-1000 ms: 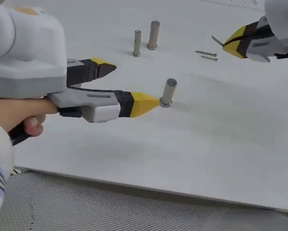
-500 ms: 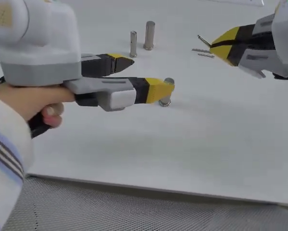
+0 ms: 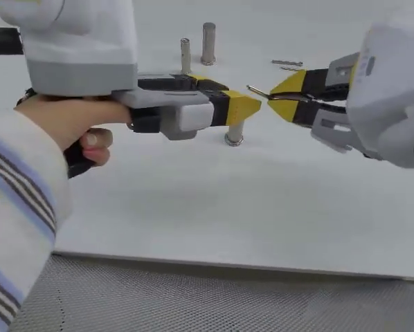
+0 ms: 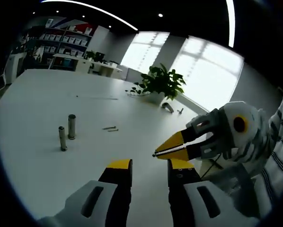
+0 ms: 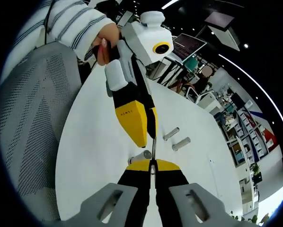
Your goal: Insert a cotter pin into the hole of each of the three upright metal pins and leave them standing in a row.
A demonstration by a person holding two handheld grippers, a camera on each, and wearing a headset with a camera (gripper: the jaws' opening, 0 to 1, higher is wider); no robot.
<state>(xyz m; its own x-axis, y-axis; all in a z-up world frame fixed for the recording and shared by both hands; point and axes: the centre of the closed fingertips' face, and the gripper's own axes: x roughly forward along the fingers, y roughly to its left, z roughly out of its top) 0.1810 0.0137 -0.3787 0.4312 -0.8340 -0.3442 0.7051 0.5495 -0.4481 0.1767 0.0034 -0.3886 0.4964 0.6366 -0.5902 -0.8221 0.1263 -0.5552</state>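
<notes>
Three upright metal pins stand on the white table (image 3: 193, 200). The near pin (image 3: 233, 133) (image 5: 140, 156) is partly hidden behind my left gripper (image 3: 235, 97) (image 4: 149, 165), whose jaws are open beside its top with only table showing between them. Two further pins (image 3: 185, 52) (image 3: 208, 41) (image 4: 62, 138) (image 4: 72, 126) stand behind. My right gripper (image 3: 276, 98) (image 5: 152, 164) (image 4: 172, 145) is shut on a thin cotter pin (image 3: 257, 90) (image 5: 153, 144), which points at the near pin's top, a short way off.
Loose cotter pins (image 3: 286, 63) (image 4: 109, 127) lie at the back right of the table. A grey mesh chair (image 3: 193, 297) (image 5: 32, 118) sits below the table's front edge. A potted plant (image 4: 158, 85) stands far off.
The left gripper has moved right until its jaws reach the near pin. The right gripper has come down and left with the cotter pin, close to that pin's top.
</notes>
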